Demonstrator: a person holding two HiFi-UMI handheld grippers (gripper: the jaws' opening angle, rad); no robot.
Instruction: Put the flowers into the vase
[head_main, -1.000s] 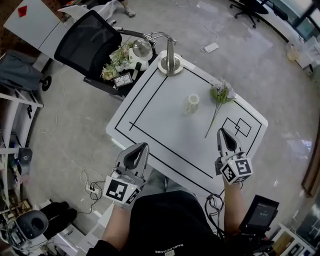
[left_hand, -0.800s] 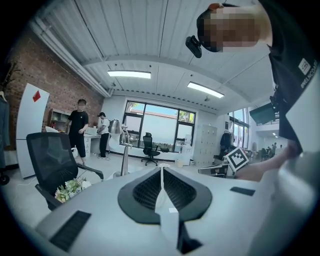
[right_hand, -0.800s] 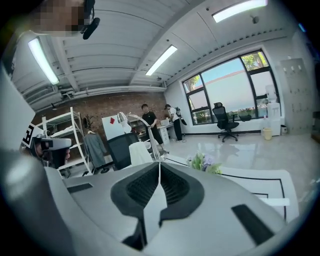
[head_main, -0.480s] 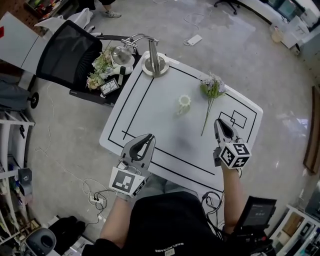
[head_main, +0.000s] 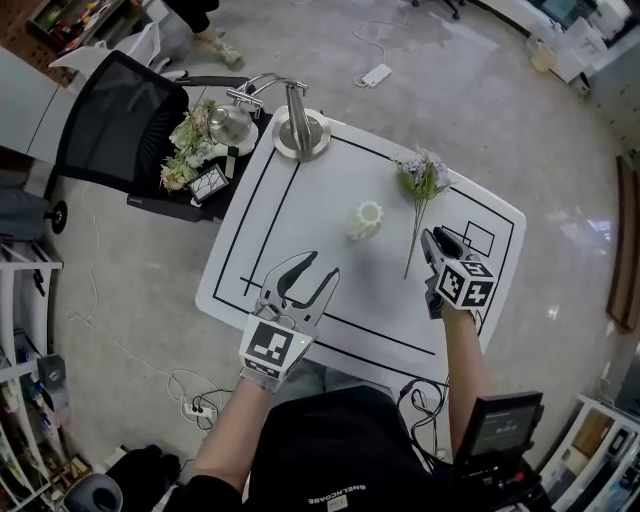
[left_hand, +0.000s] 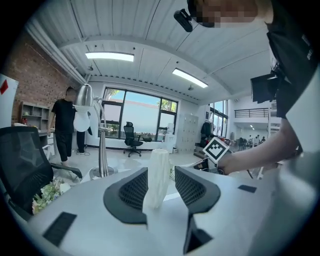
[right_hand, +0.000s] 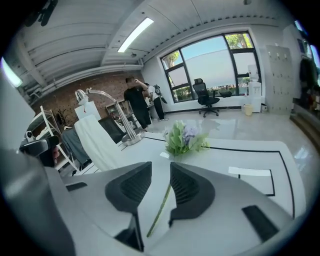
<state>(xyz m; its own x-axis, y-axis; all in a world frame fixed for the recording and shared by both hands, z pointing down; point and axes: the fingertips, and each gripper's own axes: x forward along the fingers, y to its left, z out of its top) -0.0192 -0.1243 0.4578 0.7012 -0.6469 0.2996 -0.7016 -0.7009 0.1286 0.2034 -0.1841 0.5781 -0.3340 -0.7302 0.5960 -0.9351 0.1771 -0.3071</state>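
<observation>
A small white ribbed vase (head_main: 366, 219) stands upright near the middle of the white table (head_main: 262, 216). To its right lies a flower sprig (head_main: 423, 178) with its long green stem pointing toward me. My left gripper (head_main: 318, 268) is over the table's near part, short of the vase. Its jaws are opening with nothing between them. In the left gripper view the vase (left_hand: 158, 175) stands beyond the gap of that gripper (left_hand: 160, 172). My right gripper (head_main: 432, 240) is at the stem's near end, jaws opening. In the right gripper view this gripper (right_hand: 160, 167) straddles the stem (right_hand: 160, 212) without pressing on it.
A metal lamp (head_main: 299, 130) with a round base stands at the table's far corner. A black chair (head_main: 110, 110) to the left holds more flowers (head_main: 185, 150) and a kettle. Black lines and small rectangles (head_main: 478, 240) mark the tabletop. A person (left_hand: 64, 125) stands far off.
Both grippers have moved forward and down from the table's near edge to over the tabletop. Their jaws, shut before, now stand apart.
</observation>
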